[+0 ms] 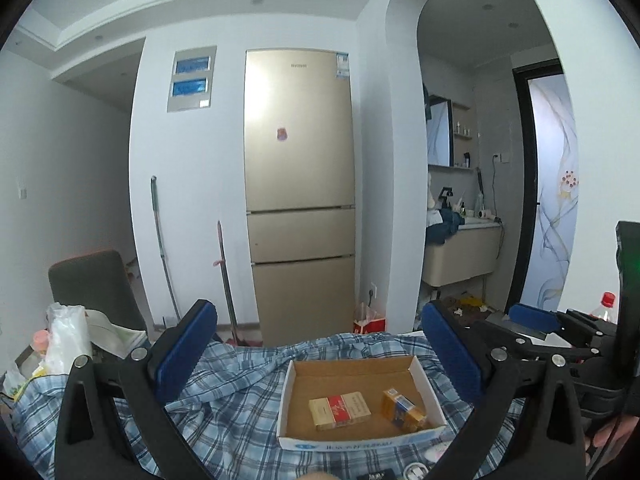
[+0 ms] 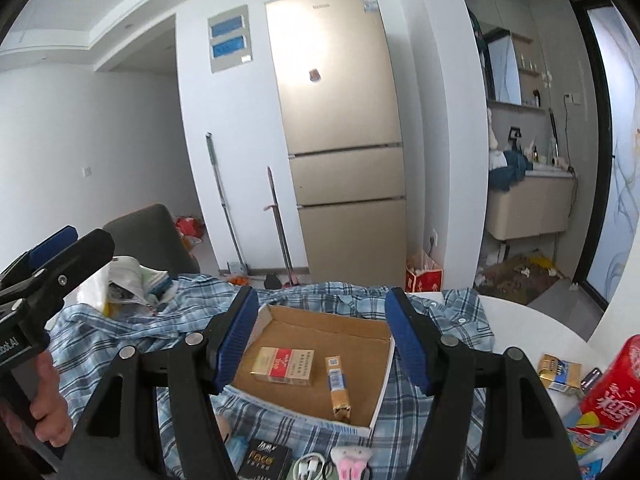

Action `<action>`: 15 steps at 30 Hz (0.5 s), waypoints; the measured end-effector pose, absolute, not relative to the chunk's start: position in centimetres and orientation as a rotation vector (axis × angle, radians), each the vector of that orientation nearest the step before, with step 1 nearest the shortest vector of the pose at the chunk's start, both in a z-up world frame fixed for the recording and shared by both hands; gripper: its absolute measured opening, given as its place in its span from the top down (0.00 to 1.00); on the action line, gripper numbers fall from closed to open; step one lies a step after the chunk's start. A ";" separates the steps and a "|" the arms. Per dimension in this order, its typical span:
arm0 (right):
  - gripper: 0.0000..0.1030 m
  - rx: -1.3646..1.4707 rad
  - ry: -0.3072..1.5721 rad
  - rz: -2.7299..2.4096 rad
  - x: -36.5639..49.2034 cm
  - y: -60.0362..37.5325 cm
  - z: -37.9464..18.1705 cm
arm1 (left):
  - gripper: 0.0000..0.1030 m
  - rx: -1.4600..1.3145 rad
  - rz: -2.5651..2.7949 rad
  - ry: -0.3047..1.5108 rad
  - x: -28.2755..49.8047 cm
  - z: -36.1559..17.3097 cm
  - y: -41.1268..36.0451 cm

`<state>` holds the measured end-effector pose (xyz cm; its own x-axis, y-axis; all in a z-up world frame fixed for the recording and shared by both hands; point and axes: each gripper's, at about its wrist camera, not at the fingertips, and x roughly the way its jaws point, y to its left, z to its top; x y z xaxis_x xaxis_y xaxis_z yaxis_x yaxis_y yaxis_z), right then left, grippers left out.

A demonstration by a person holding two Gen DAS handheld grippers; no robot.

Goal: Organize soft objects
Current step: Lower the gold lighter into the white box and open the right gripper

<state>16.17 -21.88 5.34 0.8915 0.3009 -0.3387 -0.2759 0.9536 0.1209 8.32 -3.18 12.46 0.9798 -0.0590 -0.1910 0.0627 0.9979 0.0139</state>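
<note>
Plaid shirt (image 2: 132, 328) spread on counter under cardboard tray (image 2: 320, 324) | left gripper (image 1: 316, 344), right gripper (image 2: 320, 336) wide, empty | risk: tugging shirt tips tray's 2 packs

Room evenly lit, soft cool daylight, moderately bright. Broad glare patch on the upper fridge (image 1: 298, 128) door; stronger in the right view, washing out the gold finish. Shadows faint and diffuse. Heavy fisheye bend: walls and doorway curve, corners go black. Slight motion blur on the far wall panel (image 2: 231, 40) in the right view. Box (image 1: 360, 396) and shirt (image 1: 232, 400) sharp.
</note>
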 end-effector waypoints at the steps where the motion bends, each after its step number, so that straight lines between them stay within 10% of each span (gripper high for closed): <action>1: 0.36 0.070 0.352 0.304 15.5 -22.0 5.4 | 0.00 0.019 -0.066 0.183 7.6 12.4 -3.3; 15: 0.34 0.076 0.368 0.269 12.1 -23.4 1.1 | 0.00 0.022 -0.091 0.247 2.8 6.9 -2.9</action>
<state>12.05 -23.42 1.10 0.8981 0.2732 -0.3448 -0.2455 0.9616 0.1224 2.78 -2.91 6.92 0.9656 -0.0872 -0.2448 0.0926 0.9957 0.0105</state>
